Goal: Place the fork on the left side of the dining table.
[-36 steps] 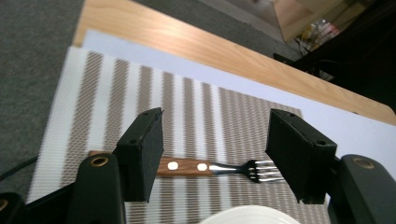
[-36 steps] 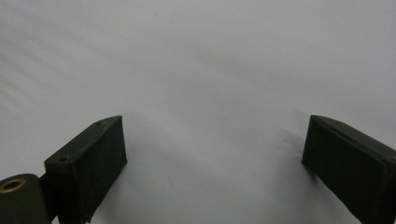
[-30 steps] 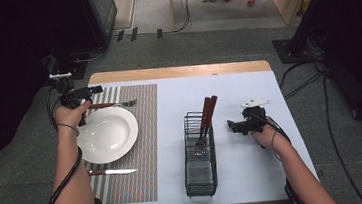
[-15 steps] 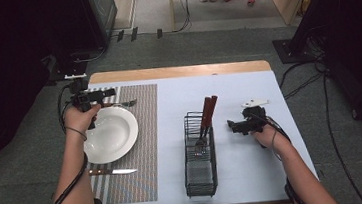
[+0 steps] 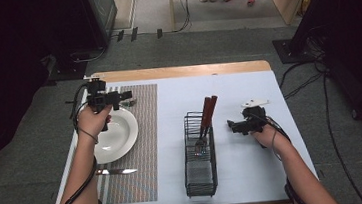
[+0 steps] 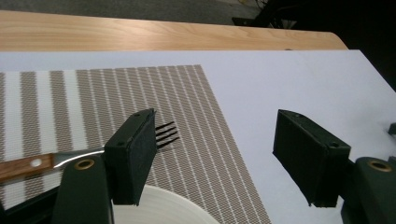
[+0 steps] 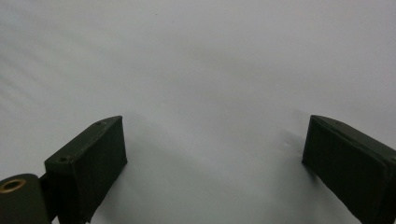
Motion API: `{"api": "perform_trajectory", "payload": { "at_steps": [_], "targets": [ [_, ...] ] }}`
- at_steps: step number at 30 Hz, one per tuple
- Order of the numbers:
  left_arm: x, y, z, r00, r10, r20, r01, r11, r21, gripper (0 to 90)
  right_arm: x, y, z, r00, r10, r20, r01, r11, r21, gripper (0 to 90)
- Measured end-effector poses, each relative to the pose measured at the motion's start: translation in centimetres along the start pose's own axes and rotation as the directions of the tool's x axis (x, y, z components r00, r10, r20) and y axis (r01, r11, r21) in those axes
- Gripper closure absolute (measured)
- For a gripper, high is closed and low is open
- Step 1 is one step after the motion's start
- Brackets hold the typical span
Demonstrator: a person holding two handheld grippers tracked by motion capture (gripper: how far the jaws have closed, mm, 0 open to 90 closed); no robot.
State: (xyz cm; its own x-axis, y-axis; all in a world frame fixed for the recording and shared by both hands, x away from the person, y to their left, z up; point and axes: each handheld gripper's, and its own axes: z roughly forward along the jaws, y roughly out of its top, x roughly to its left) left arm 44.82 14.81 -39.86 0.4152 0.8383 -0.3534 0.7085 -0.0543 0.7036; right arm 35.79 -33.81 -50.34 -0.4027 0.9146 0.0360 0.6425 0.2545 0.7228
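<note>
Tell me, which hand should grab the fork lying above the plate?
Probably the left. The left gripper hovers open right by the fork on the striped placemat, jaws wide. The right gripper sits past the wire cutlery basket, over bare table, farther from it.

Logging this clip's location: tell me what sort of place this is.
Probably a lab or studio recording setup, not a home: a staged place setting on a table, cables across grey carpet, dark equipment around.
</note>
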Motion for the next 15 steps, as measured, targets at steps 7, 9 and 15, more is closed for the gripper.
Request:
{"api": "perform_trajectory", "payload": {
  "at_steps": [7,9,15],
  "targets": [
    [-2.0,-0.2,0.8,0.9975,0.066,0.024,-0.066,0.9978,0.002,30.5,0.0,0.0,0.0,1.0,0.0,0.0,0.0,1.0,0.001,5.7],
    [-2.6,-0.2,1.0,0.9957,0.089,0.026,-0.089,0.996,0.007,30.5,0.0,0.0,0.0,1.0,0.0,0.0,0.0,1.0,0.0,5.8],
    [-4.2,-0.7,1.6,0.99,0.13,0.055,-0.131,0.9913,0.013,30.1,0.0,0.0,0.0,1.0,0.001,0.0,-0.001,1.0,0.002,5.6]
  ]
}}
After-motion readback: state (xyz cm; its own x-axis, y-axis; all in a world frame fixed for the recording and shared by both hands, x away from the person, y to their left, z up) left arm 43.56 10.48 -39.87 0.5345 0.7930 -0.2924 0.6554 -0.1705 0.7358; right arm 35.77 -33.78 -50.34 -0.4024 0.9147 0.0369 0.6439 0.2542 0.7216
